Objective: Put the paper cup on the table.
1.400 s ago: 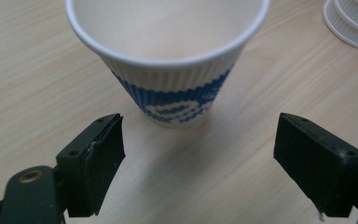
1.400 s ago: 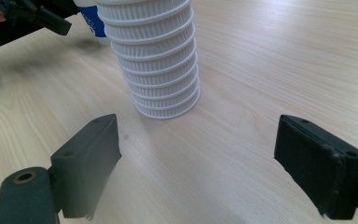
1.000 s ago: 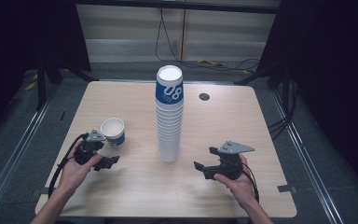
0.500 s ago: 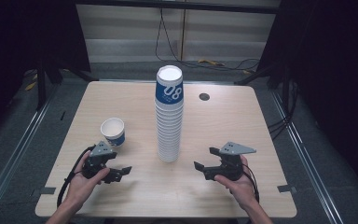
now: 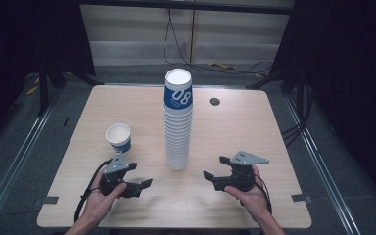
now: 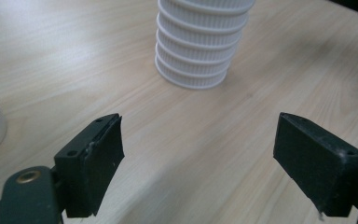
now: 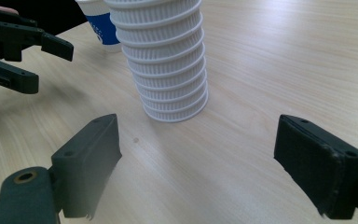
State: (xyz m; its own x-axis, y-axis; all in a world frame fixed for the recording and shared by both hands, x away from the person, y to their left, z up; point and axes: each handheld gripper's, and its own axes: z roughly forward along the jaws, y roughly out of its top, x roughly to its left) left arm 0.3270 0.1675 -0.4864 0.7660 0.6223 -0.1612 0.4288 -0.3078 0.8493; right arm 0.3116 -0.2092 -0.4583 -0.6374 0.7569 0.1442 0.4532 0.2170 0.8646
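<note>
the cup stack [image 5: 178, 122] stood upright at the centre of the surface [image 5: 254, 132], rims nested downward so that the blue-printed top cup capped the column. a single cup [image 5: 118, 138] stood mouth-up at about 9 o'clock from the stack's base, well apart from it, which suggested it had been set aside as a separate item.

the left claw [image 5: 138, 180] hung near the front edge, at about 7 o'clock from the stack and 5 o'clock from the single cup. its jaws were spread wide and empty; in the left gripper view the pads [image 6: 98, 158] framed the stack's base, so the claw was aimed at the stack rather than at the single cup.

the right claw [image 5: 215, 170] hung at about 5 o'clock from the stack, jaws likewise released and holding nothing. the right gripper view showed the ribbed lower cups between its jaws, farther off.

both claws faced inward, apart from the stack. this symmetrical stance probably served a next pick from the stack, one claw steadying while the other lifted.
</note>
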